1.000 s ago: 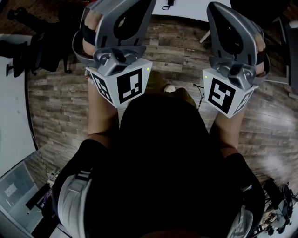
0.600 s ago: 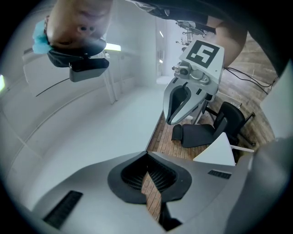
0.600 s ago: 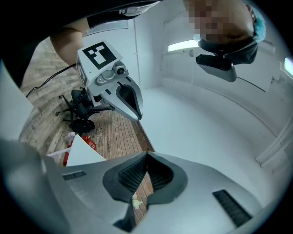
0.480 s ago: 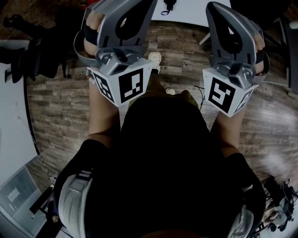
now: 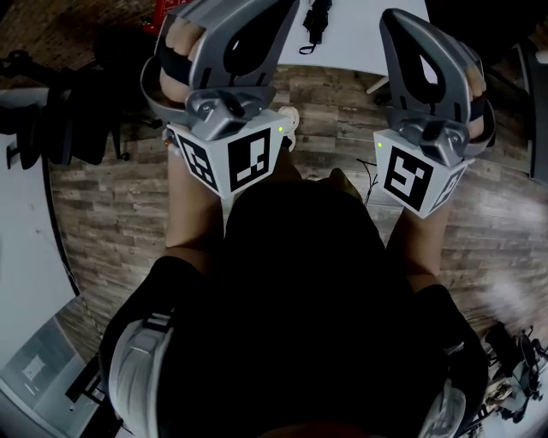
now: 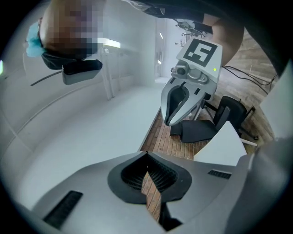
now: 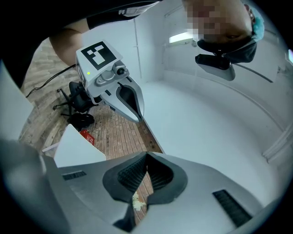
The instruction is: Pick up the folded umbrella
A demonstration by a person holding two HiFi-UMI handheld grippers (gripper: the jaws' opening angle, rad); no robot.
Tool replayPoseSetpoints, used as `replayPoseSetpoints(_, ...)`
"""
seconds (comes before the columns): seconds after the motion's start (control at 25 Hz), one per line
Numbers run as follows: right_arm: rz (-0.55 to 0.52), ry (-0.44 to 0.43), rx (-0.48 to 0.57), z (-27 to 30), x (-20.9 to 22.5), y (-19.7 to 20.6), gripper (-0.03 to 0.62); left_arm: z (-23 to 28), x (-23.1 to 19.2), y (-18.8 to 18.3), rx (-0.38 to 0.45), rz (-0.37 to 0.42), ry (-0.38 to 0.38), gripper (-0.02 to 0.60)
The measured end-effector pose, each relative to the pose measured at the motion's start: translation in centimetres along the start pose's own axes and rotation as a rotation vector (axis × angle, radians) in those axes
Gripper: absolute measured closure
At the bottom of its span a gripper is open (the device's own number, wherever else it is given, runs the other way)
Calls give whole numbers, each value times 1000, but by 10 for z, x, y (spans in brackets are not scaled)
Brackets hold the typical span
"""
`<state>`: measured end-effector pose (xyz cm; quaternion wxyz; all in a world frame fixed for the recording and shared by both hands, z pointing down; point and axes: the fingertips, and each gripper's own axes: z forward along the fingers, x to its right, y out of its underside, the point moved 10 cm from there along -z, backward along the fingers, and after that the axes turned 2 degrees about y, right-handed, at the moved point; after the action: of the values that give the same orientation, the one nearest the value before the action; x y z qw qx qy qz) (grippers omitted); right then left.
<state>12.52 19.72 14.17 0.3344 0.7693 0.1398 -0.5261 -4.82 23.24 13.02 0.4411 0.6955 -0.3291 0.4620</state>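
Wood-plank floor [image 5: 103, 188] lies beneath your left gripper [image 6: 147, 177] and right gripper [image 7: 145, 176], both clamped tight and empty. The folded umbrella [image 5: 317, 21] lies on the white table [image 5: 364, 34], well ahead of both tips. The step looks like approach; next, reach it and part one pair of jaws.

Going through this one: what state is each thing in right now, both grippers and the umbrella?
Left gripper: shut, nothing between the jaws.
Right gripper: shut, nothing between the jaws.
Umbrella: folded, lying on the table, not held.
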Motion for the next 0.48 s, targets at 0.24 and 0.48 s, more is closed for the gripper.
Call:
replayPoseSetpoints(0.24,5,20,-51,48,-1,21,565,36,-7,39,21,-36,23,571)
replayPoseSetpoints(0.48,-9,10,-87,90,-1,38,565,73,-14,75,37,-53,51,571)
